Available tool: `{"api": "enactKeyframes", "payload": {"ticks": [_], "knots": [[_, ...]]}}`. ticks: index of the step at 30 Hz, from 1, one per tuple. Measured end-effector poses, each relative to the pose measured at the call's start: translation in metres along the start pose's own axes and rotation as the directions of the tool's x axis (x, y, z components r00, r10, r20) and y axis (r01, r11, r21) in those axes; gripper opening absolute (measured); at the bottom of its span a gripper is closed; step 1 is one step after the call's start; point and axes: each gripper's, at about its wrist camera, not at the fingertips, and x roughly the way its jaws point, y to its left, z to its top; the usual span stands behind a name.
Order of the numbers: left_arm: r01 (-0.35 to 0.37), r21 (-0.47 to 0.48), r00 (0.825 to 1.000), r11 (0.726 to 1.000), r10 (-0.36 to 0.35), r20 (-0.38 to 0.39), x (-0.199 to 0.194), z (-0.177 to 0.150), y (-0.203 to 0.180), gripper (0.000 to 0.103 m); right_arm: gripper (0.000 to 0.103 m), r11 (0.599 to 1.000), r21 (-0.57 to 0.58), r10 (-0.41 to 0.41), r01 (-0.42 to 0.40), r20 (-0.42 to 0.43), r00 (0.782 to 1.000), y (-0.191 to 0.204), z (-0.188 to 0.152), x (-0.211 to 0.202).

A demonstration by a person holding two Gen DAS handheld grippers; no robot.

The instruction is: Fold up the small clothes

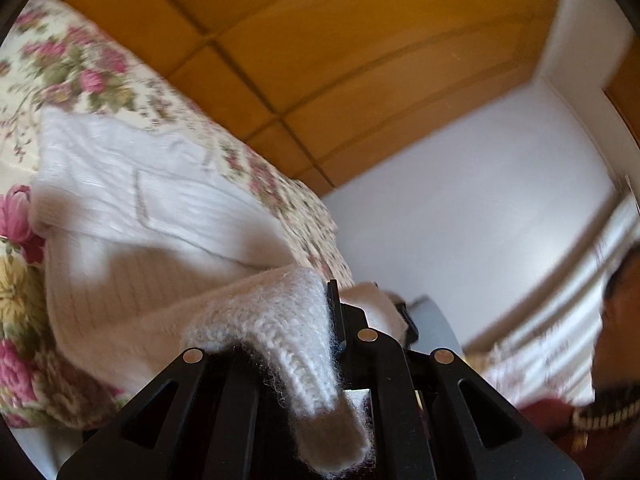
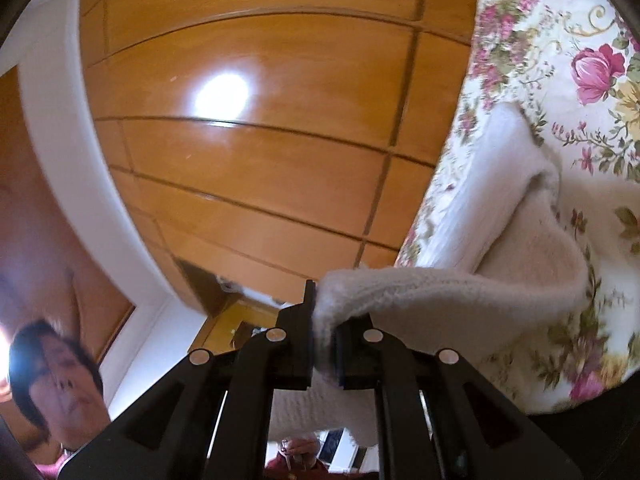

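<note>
A white knitted garment (image 1: 132, 200) lies partly spread on a floral bedspread (image 1: 80, 64). Its near edge is lifted off the bed. My left gripper (image 1: 334, 312) is shut on that fuzzy edge, and the knit drapes over the left finger and hides it. In the right wrist view my right gripper (image 2: 326, 332) is shut on another part of the white garment (image 2: 440, 288). From there the fabric stretches right and up to the bedspread (image 2: 560, 60). Both views are tilted and a little blurred.
A glossy wooden wardrobe (image 2: 260, 120) fills the background beyond the bed, also the wooden wardrobe (image 1: 320, 40) in the left view. A white wall (image 1: 460, 200) stands beside it. A person (image 2: 52, 380) is close behind the grippers; part of the person (image 1: 616, 320) shows at the right edge.
</note>
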Motion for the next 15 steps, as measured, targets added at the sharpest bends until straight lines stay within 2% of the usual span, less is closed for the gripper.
{"api": "enactKeyframes", "payload": {"ticks": [4,10,11,12,13,14,15], "knots": [[-0.07,-0.075,0.996,0.995,0.074,0.054,0.011,0.027,0.033,0.005,0.008,0.998,0.059,-0.037,0.036,0.032,0.999,-0.023,0.024,0.019],[-0.198,-0.098,0.977,0.975,0.204,0.06,0.035,0.06,0.066,0.008,0.011,0.987,0.089,-0.138,0.133,0.055,0.989,-0.05,0.051,0.051],[-0.226,-0.105,0.97,0.968,0.234,0.067,0.039,0.065,0.072,0.022,0.014,0.983,0.104,-0.159,0.152,0.064,0.985,-0.059,0.056,0.056],[-0.266,-0.117,0.958,0.957,0.276,0.081,0.043,0.07,0.08,0.034,0.028,0.976,0.134,-0.184,0.173,0.073,0.98,-0.065,0.057,0.057],[-0.317,-0.14,0.936,0.938,0.333,0.113,0.044,0.074,0.087,0.064,0.039,0.968,0.163,-0.206,0.188,0.098,0.974,-0.073,0.059,0.058],[-0.347,-0.161,0.919,0.924,0.369,0.138,0.04,0.075,0.091,0.081,0.058,0.964,0.181,-0.216,0.192,0.122,0.969,-0.078,0.06,0.058],[-0.365,-0.191,0.903,0.911,0.396,0.165,0.038,0.075,0.096,0.082,0.064,0.96,0.192,-0.23,0.202,0.137,0.963,-0.08,0.06,0.055]]}}
